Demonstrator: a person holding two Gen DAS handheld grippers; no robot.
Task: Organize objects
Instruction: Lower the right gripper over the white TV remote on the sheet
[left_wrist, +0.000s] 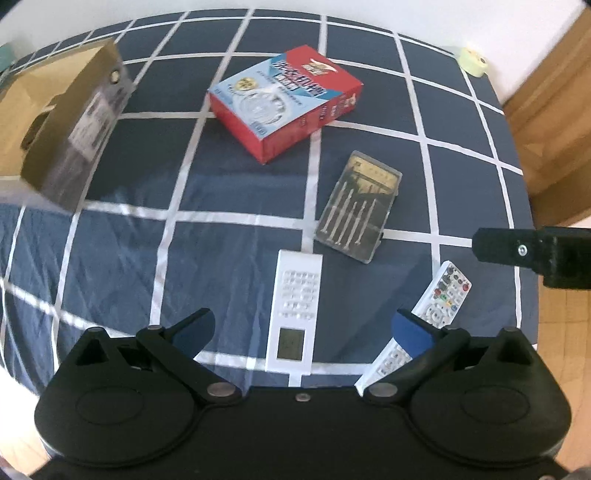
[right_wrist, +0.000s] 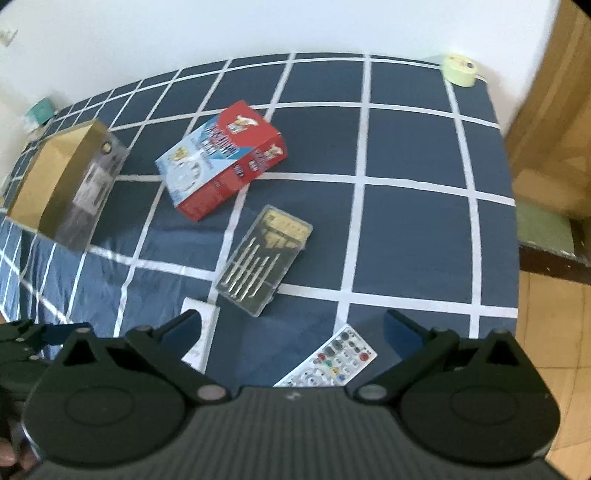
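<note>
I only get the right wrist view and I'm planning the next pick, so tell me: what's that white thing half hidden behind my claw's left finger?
Observer: A long white remote with a small screen at its near end, lying flat on the checked cloth.
Operator: Is the left claw holding anything?
Observer: No. The left claw is open and empty; that remote shows between its fingers.
Operator: How long is the colourful remote?
Observer: The colourful remote has a long white body, angled to the right, apart from the white remote.
</note>
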